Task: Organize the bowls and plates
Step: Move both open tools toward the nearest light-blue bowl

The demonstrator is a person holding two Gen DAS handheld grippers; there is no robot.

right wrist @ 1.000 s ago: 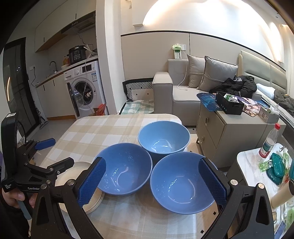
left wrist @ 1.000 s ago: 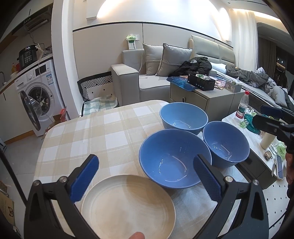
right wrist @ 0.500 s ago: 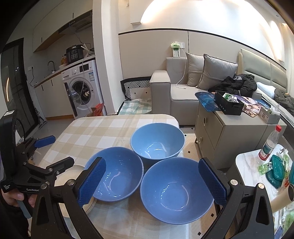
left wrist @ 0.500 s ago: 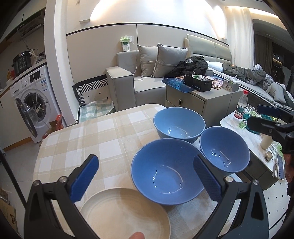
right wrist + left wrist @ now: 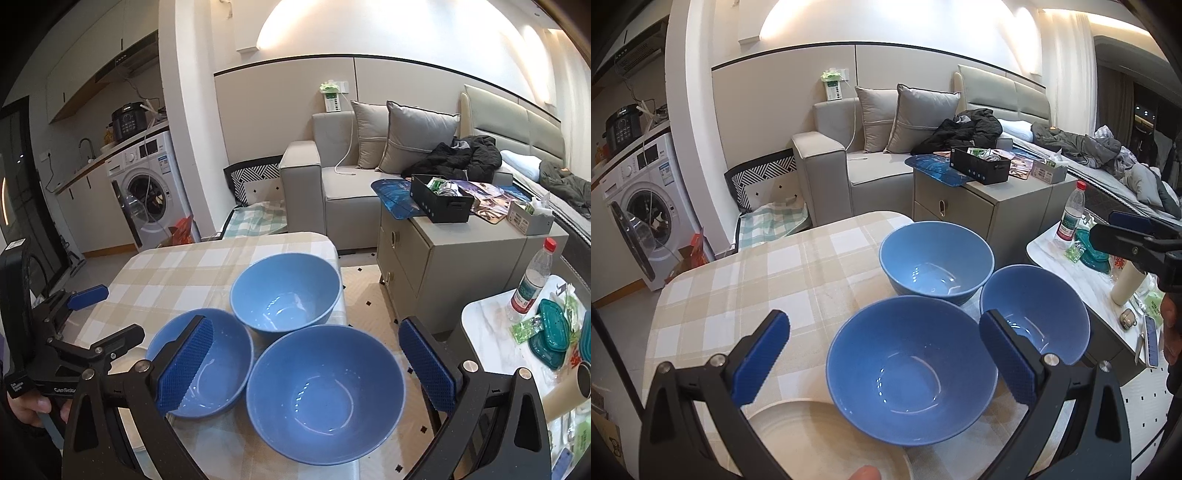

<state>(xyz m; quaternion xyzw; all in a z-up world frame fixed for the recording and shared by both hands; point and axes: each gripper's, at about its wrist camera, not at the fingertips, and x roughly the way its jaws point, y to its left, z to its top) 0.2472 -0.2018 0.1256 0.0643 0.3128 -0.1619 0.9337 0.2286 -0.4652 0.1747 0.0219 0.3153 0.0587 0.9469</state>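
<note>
Counter (image 5: pixel 746 280) under a beige-and-white checked cloth; landmark is the far bowl (image 5: pixel 936 258). Two more blue bowls sit nearer than it — left bowl (image 5: pixel 912 373), right bowl (image 5: pixel 1034 317) — all three close together. A cream plate (image 5: pixel 820 439) lies nearest, just beside the left bowl. Beyond the far bowl: grey sofa (image 5: pixel 332 192), cabinet (image 5: pixel 443 251); washing machine (image 5: pixel 147 192) off to its left. Left gripper (image 5: pixel 882 358) and right gripper (image 5: pixel 310 365) hover with jaws spread wide, holding nothing.

Three glossy blue bowls (image 5: pixel 912 373) (image 5: pixel 936 258) (image 5: pixel 1039 306) sit upright and empty, clustered rim to rim on the checkered tabletop (image 5: pixel 757 273). A cream plate (image 5: pixel 820 439) lies flat beside the nearest bowl.
</note>
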